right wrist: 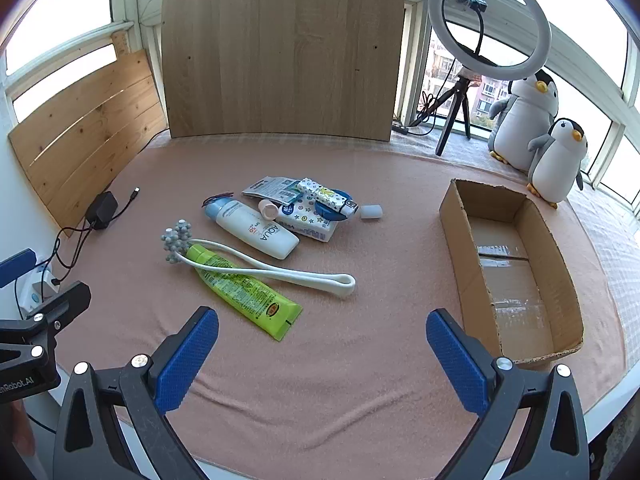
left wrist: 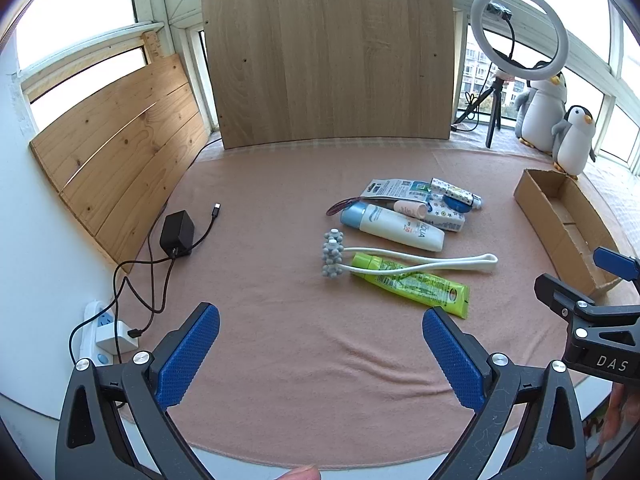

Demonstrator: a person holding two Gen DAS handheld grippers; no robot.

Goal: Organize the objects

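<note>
A pile of toiletries lies mid-table on the pink cloth: a green tube, a white roller massager across it, a white sunscreen bottle, a star-patterned tissue pack, a small pink tube, a patterned stick and a paper packet. A small white cap lies apart. An empty cardboard box stands at the right. My left gripper and right gripper are open and empty, near the front edge.
A black charger with cables and a white power strip sit at the left. Wooden boards stand behind. A ring light on a tripod and two plush penguins stand at the back right.
</note>
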